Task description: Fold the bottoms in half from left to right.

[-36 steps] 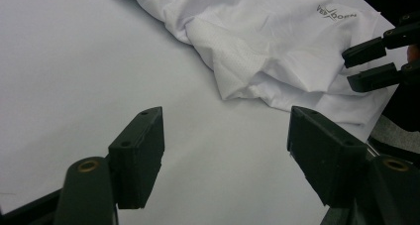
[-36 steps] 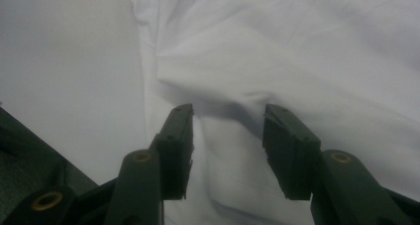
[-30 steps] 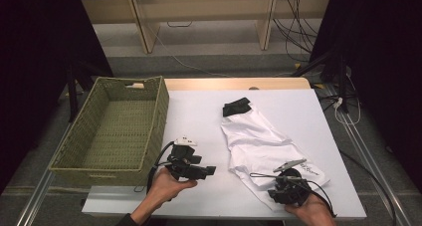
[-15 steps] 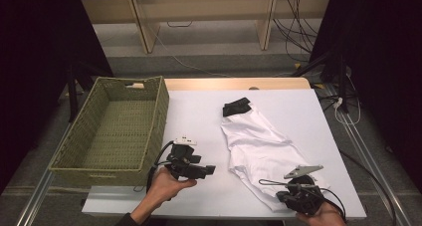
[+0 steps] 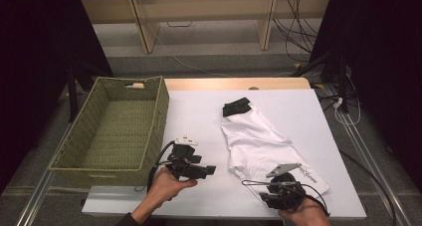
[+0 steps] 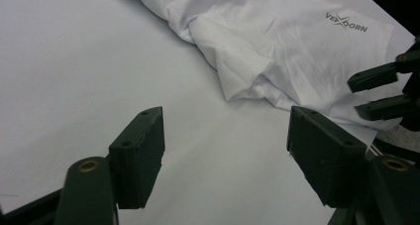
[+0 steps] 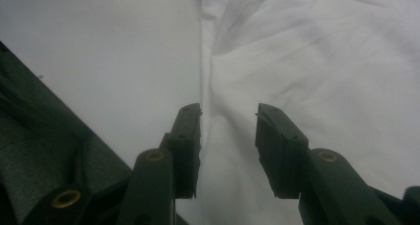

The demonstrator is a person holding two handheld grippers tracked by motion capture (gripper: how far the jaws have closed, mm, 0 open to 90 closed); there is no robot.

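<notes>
Compared with a second ago, the right gripper (image 5: 279,193) is seen drawn back toward the near table edge from the hem of the white shirt (image 5: 259,141), which it was over; its jaws have just been opening again after a brief close, and in the right gripper view (image 7: 228,123) they stand parted with a fold of the shirt lying below and between them, no cloth being pinched by the pads. The left gripper (image 5: 208,170) is unchanged in place, held by the left hand (image 5: 166,186) above the bare white table (image 5: 199,111), its jaws spread wide and empty. The shirt is spread just ahead of the right fingers and to the right of the left ones; its printed logo (image 6: 346,23) is seen in the left gripper view. A woven basket (image 5: 112,129) sits well left of both grippers, its wall just beside the left hand. Nothing lies between the fingers and the cloth.
</notes>
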